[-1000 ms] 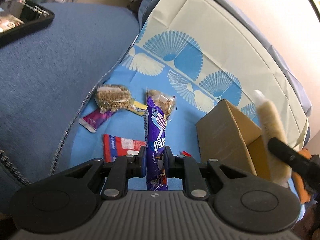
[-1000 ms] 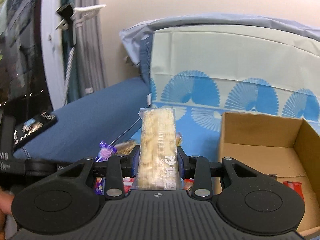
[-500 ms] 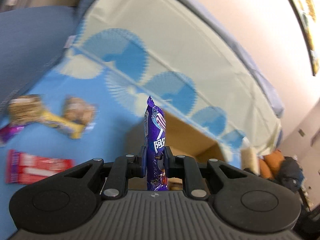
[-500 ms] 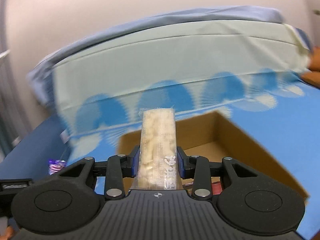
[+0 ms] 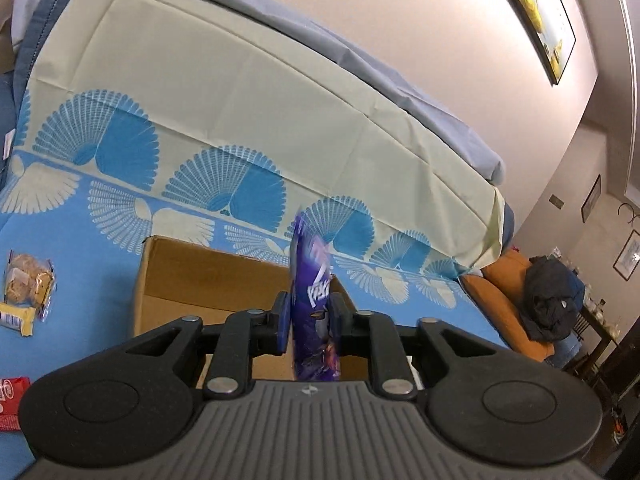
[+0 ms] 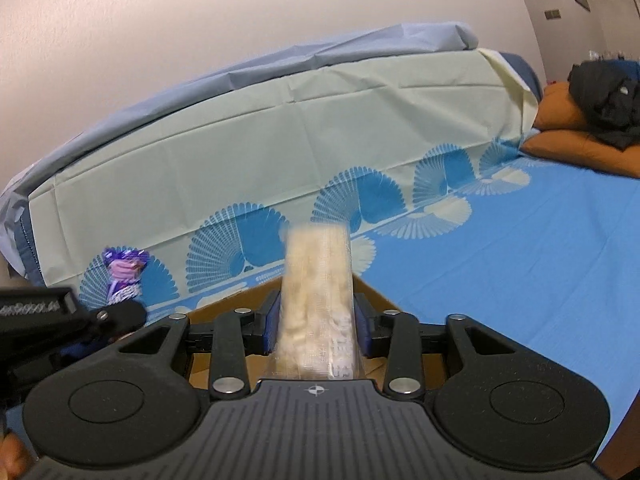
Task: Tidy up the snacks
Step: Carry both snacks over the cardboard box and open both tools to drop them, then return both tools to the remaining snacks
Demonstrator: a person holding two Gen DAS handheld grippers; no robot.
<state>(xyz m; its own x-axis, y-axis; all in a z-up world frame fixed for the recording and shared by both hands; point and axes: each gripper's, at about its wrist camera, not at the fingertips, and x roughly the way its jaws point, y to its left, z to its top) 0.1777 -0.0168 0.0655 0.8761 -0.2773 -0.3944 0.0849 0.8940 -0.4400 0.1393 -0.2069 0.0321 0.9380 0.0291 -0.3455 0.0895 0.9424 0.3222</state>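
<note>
My left gripper point(image 5: 309, 320) is shut on a purple snack packet point(image 5: 312, 292), held upright over the open cardboard box point(image 5: 192, 272). My right gripper point(image 6: 316, 324) is shut on a clear pack of pale crisp cakes point(image 6: 318, 288), held above the box's far corner point(image 6: 236, 296). In the right wrist view the left gripper point(image 6: 80, 320) and its purple packet point(image 6: 124, 272) show at the left. The box's inside is mostly hidden behind the grippers.
Loose snacks lie on the blue fan-pattern cloth left of the box: a cookie pack point(image 5: 28, 284), a yellow bar point(image 5: 16, 320), a red pack point(image 5: 12, 400). An orange cushion with dark clothing point(image 5: 548, 300) lies at the right.
Both grippers swung right from the loose snacks to above the box, each still holding its snack. The box now sits directly below both.
</note>
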